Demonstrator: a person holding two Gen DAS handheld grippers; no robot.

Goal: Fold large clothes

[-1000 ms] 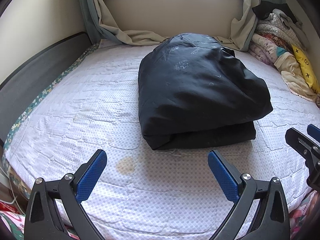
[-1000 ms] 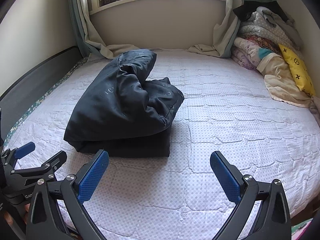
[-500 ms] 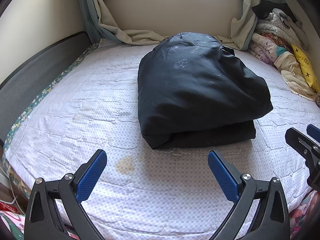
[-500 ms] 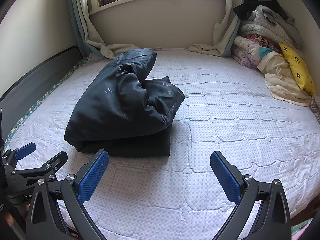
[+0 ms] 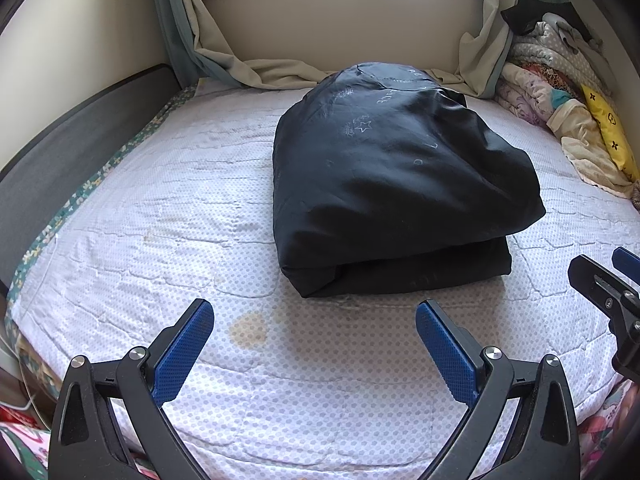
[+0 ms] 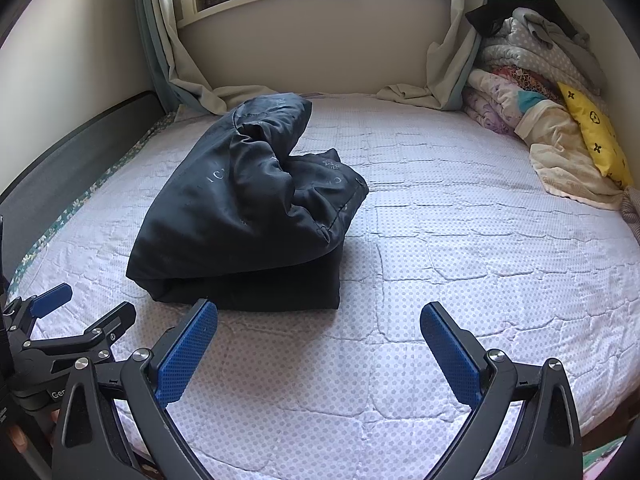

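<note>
Almost nothing is seen to have changed over the last second: the dark navy, satiny padded garment [image 5: 396,184] is found in the same folded bundle, upper layer puffed over a flatter lower layer, and only a slight drift of both views is noted. This is read as the fold being essentially finished, with both tools backed off; the puffed top could still be pressed flat, as a judgement only.

The bundle is located mid-bed on the white dotted quilted mattress cover [image 5: 120,216], nearer the left side rail than the pile of folded bedding and yellow pillow [image 6: 560,128] at the right wall.

Left gripper [image 5: 314,334]: jaws held wide apart, nothing between the blue pads, no contact made; positioned just short of the bundle's near edge, above a yellowish stain [image 5: 248,328].

Right gripper [image 6: 318,338]: jaws likewise wide, empty, nothing touched; the bundle's near-right corner sits just ahead of its left pad.
</note>
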